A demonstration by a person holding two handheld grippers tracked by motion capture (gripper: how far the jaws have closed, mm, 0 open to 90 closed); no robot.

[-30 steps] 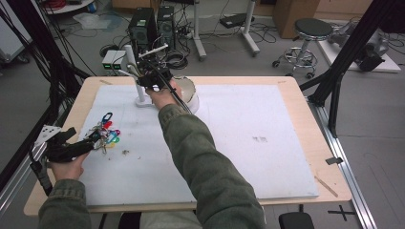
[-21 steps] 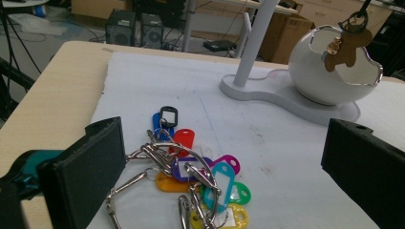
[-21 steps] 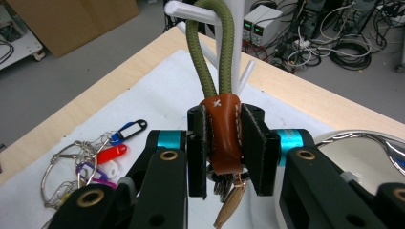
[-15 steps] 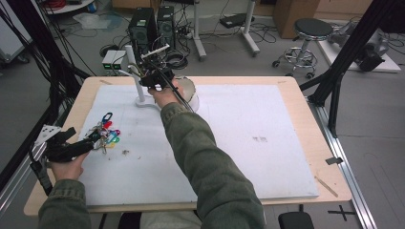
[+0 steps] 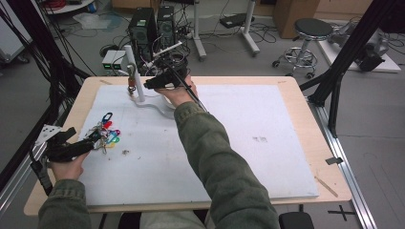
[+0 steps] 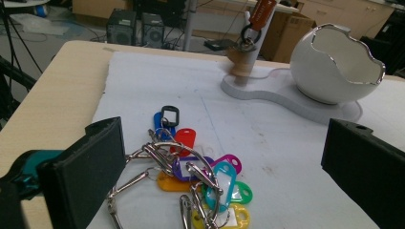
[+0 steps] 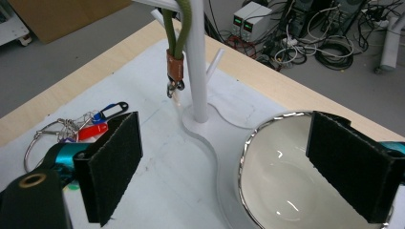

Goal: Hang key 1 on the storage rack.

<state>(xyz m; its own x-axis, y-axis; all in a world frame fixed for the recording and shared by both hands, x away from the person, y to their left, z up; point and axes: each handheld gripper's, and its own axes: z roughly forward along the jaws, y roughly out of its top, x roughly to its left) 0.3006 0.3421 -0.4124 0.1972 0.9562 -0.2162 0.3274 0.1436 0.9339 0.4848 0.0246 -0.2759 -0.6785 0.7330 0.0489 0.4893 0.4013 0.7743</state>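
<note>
A white stand [image 5: 135, 76] with pegs rises at the back left of the mat, joined at its base to a white bowl [image 7: 282, 181]. From one peg hangs a green strap with a brown leather tab and clasp [image 7: 175, 59], also seen as the tab [image 5: 131, 84]. My right gripper [image 5: 152, 84] hovers just right of the stand; its jaws have just been opening and nothing is between them [image 7: 224, 157]. A bunch of key rings with coloured tags [image 6: 196, 176] lies on the mat. My left gripper [image 5: 93, 142] stands open around it, pads apart from the keys.
A white mat [image 5: 248, 119] covers most of the wooden table [image 5: 305, 105]. Small dark specks [image 5: 260, 139] sit right of centre. A thin wooden stick [image 5: 326, 186] lies near the front right corner. Black frame struts [image 5: 344, 62] stand by the right edge.
My right gripper opened and drew slightly right, away from the stand. The strap now hangs free on its peg. The left hand kept still.
</note>
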